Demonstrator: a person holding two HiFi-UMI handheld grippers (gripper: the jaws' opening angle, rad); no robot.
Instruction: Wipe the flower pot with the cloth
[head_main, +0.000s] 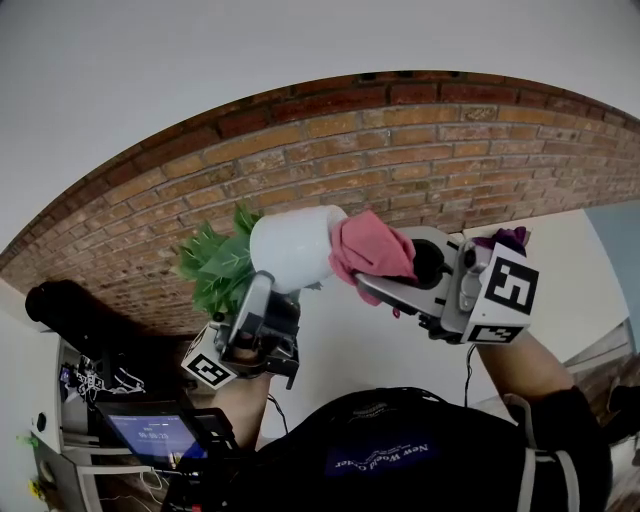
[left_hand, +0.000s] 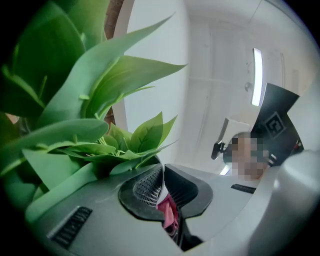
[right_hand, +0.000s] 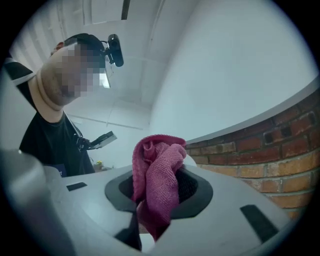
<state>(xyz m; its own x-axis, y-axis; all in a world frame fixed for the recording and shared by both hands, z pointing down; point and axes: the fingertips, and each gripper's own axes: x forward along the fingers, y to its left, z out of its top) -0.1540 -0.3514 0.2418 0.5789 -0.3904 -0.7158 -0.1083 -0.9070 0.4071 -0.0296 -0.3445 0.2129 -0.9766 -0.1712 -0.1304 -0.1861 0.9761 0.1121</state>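
Note:
A white flower pot (head_main: 295, 245) with green leaves (head_main: 215, 265) is held up in the air, tipped on its side with the leaves pointing left. My left gripper (head_main: 264, 290) comes from below and is shut on the pot's rim; in the left gripper view the thin white rim (left_hand: 162, 187) sits pinched between the jaws, with leaves (left_hand: 75, 100) filling the left. My right gripper (head_main: 378, 280) is shut on a bunched pink cloth (head_main: 368, 250) pressed against the pot's base end. In the right gripper view the cloth (right_hand: 157, 175) bulges out of the jaws, and a sliver of pot (right_hand: 190, 161) shows behind it.
A red brick wall (head_main: 400, 150) curves across behind the pot, with a pale wall above it. A lit tablet (head_main: 150, 435) and cables sit on a stand at the lower left, beside a dark object (head_main: 70, 310). The person's dark torso fills the bottom.

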